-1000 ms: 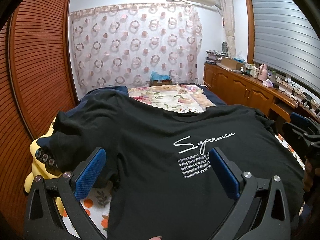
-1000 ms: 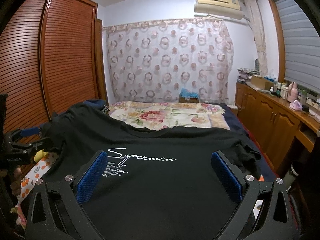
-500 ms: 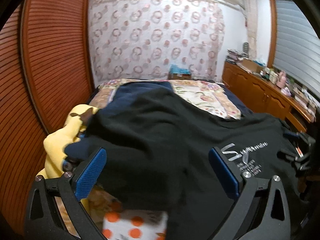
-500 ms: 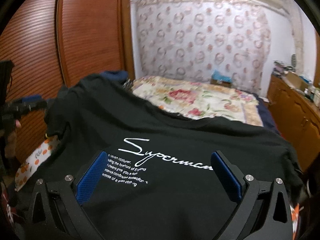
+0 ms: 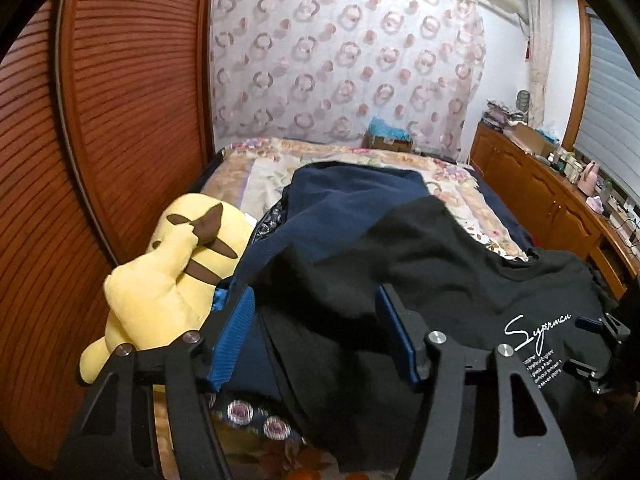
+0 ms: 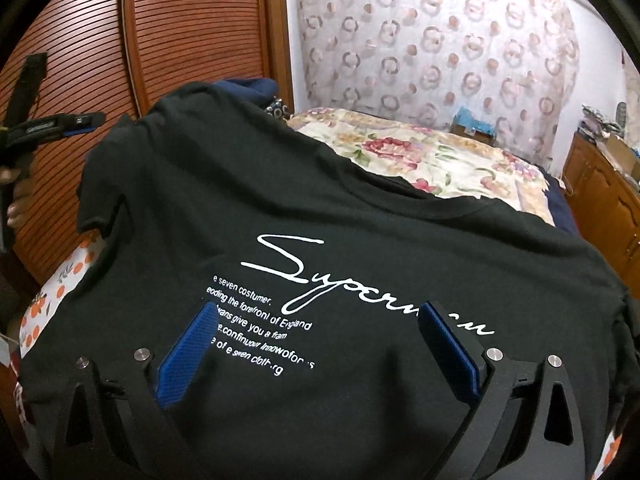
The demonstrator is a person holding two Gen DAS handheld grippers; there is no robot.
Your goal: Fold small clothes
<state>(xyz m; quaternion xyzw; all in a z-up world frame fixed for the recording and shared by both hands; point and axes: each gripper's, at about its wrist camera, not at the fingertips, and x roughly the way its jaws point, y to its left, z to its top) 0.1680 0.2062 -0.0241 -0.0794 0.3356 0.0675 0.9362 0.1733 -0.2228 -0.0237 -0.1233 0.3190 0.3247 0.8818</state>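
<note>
A black T-shirt [image 6: 360, 208] with white "Superman" script lies spread on the bed; in the left wrist view [image 5: 460, 272] it is on the right. My left gripper [image 5: 316, 334] is open over the shirt's left edge and sleeve, its blue pads [image 5: 236, 336] narrower apart than before, with black and navy cloth between them. My right gripper [image 6: 320, 346] is open low over the shirt's printed front, holding nothing. The left gripper also shows at the far left of the right wrist view [image 6: 60, 124].
A navy garment [image 5: 344, 196] lies under and behind the shirt. A yellow plush toy [image 5: 172, 276] sits at the left by the slatted wooden wardrobe [image 5: 120, 120]. A floral bedspread [image 6: 420, 160] covers the far bed. A wooden cabinet [image 5: 560, 208] runs along the right.
My left gripper has swung left to the shirt's left edge and its jaws have narrowed. My right gripper has moved down closer to the printed front.
</note>
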